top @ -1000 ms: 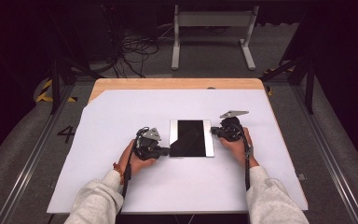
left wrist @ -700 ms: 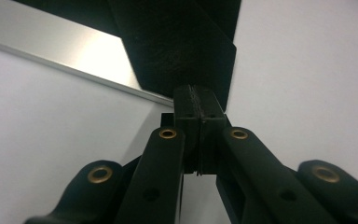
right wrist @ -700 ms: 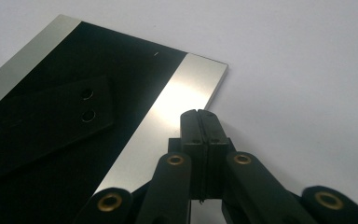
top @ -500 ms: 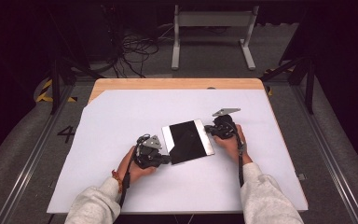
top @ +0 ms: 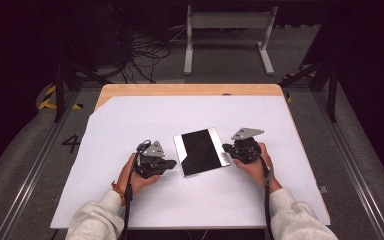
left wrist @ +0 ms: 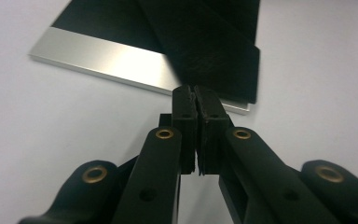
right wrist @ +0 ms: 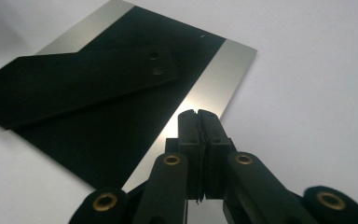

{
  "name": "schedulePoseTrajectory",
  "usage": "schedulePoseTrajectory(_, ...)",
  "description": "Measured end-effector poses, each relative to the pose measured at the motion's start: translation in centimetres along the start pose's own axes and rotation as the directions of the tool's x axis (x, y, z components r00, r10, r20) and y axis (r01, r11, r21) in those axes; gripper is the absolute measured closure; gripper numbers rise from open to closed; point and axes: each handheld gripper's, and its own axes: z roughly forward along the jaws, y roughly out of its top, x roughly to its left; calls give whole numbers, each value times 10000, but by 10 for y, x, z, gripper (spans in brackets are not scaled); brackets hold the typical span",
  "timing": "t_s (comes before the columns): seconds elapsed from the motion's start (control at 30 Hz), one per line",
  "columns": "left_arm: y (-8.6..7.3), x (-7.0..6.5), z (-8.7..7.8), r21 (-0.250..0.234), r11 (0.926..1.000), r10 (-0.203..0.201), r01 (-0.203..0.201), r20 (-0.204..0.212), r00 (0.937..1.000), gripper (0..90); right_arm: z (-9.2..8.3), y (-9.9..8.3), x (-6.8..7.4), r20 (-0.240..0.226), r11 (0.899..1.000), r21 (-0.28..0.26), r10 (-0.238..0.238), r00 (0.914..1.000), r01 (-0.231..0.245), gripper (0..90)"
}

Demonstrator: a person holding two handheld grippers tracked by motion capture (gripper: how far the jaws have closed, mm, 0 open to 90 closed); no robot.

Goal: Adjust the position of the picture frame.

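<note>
Flat tablet (top: 202, 151), dark glass with silver side bands, lying slightly rotated near the centre of the high view, on the white sheet (top: 130, 125) covering the bench (top: 190, 90). Left gripper (top: 170, 164) just beside the tablet's left edge, lower left of it; jaws pressed together with nothing between them, as seen in the left gripper view, tips (left wrist: 196, 93) close to the silver rim (left wrist: 107, 60). Right gripper (top: 227, 148) at the tablet's right edge, also closed and empty; in the right gripper view its tips (right wrist: 198, 116) over or against the silver band (right wrist: 219, 79), contact not possible to confirm.

Probably stiff, thin and moderately heavy for its size. Glass face smooth and slippery, likely fragile at corners. No room under it for a jaw while flat on the sheet. Better to push on the metal edges with closed jaws for sliding or turning. For lifting, first tip one long edge, then pinch across the thickness on the silver band, not on the dark glass.
</note>
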Motion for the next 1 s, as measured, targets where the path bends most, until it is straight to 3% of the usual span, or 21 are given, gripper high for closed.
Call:
schedulePoseTrajectory(0.13, 0, 9, 1, -209, 9997, -160, 156, -222, 9996, 861, -9, -11, 10, -238, 9998, -122, -148, 9996, 145, 895)
schedulePoseTrajectory(0.27, 6, 19, 2, -356, 9990, -278, 265, -377, 9989, 865, -10, -21, 18, -257, 9992, 139, -366, 9990, 370, 897)
schedulePoseTrajectory(0.37, 11, 27, 4, -444, 9987, -292, 268, -528, 9982, 867, -14, -25, 21, -375, 9994, 148, -315, 9988, 321, 897)
schedulePoseTrajectory(0.43, 13, 34, 6, -494, 9976, -511, 482, -592, 9969, 872, -17, -26, 23, -519, 9996, 107, -252, 9983, 258, 898)
schedulePoseTrajectory(0.6, 18, 45, 7, -527, 9965, -694, 650, -857, 9939, 875, -19, -30, 30, -579, 9990, 231, -374, 9976, 388, 900)
schedulePoseTrajectory(0.67, 22, 51, 5, -746, 9938, -891, 829, -835, 9925, 876, -19, -31, 32, -551, 9988, 237, -414, 9976, 428, 900)
schedulePoseTrajectory(0.77, 27, 58, 7, -818, 9934, -889, 810, -984, 9912, 878, -18, -34, 33, -517, 9987, 297, -393, 9979, 409, 900)
schedulePoseTrajectory(0.87, 29, 62, 14, -562, 9950, -878, 825, -988, 9912, 878, -18, -35, 33, -473, 9986, 290, -431, 9980, 445, 900)
schedulePoseTrajectory(1.0, 34, 69, 19, -726, 9934, -962, 890, -1036, 9900, 878, -18, -37, 34, -372, 9988, 233, -424, 9984, 433, 900)
